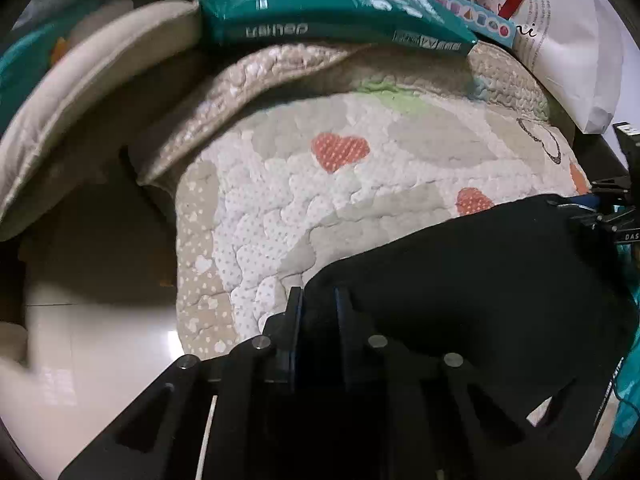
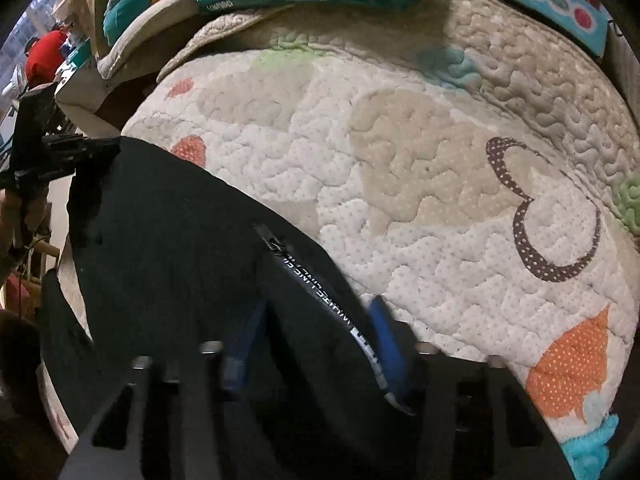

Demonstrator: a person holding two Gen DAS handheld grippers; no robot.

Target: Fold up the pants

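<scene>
Pants [image 1: 460, 280], black, are being spread over a quilted bedcover [image 1: 280, 208] patterned with hearts. One corner is being pinched tightly by the left gripper [image 1: 318, 300]. Another edge, beside a zipper [image 2: 280, 248], is being clamped between the blue pads [image 2: 386, 332] of the right gripper [image 2: 316, 344].

Black pants [image 1: 460, 280]; cream quilt [image 1: 280, 208], orange hearts; teal package [image 1: 320, 12]
</scene>
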